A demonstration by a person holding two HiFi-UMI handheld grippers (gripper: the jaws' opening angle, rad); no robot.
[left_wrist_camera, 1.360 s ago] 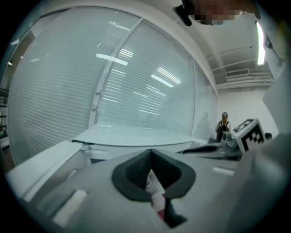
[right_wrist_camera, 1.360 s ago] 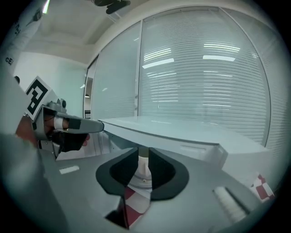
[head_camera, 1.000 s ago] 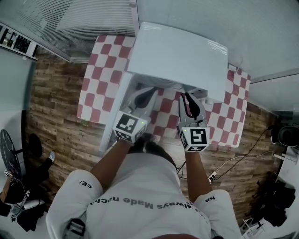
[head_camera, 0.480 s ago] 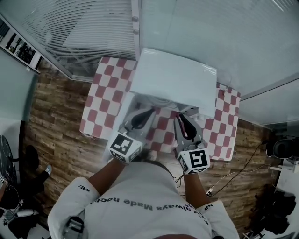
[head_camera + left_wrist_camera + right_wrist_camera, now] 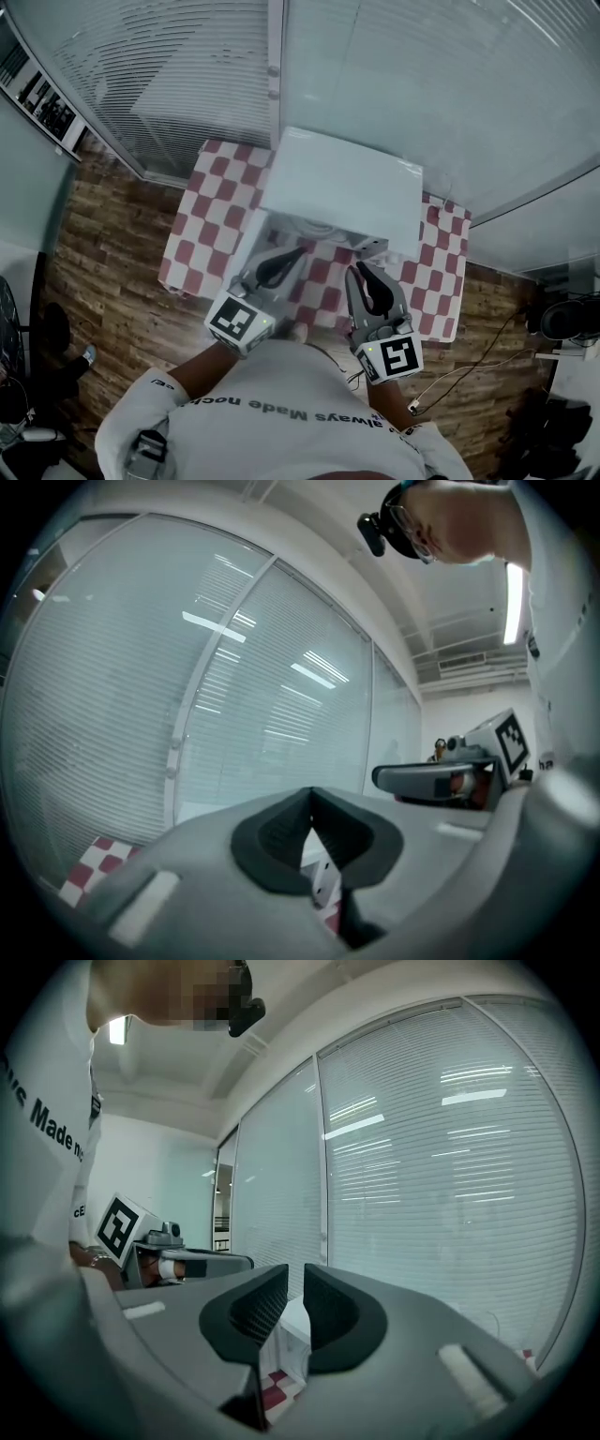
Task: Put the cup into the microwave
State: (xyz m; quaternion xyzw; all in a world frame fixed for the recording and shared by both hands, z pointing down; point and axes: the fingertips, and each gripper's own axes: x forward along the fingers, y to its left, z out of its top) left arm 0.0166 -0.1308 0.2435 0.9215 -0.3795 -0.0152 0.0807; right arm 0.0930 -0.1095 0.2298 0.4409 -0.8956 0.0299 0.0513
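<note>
The person holds 2 grippers up, near the microwave (image 5: 342, 187), which stands on a table (image 5: 202, 220) covered in red and white checks. The left gripper (image 5: 296, 254) has its jaws together, tips touching, and nothing is between them in its own view (image 5: 311, 795). The right gripper (image 5: 359, 272) sits just right of it. Its jaws are all but together, with only a thin slit between them and nothing in it (image 5: 295, 1274). Both point away from the person, toward the microwave front and the blinds (image 5: 187, 75) on the far side. The microwave door (image 5: 246, 248) looks swung open at the left. The cup cannot be made out in any view.
</note>
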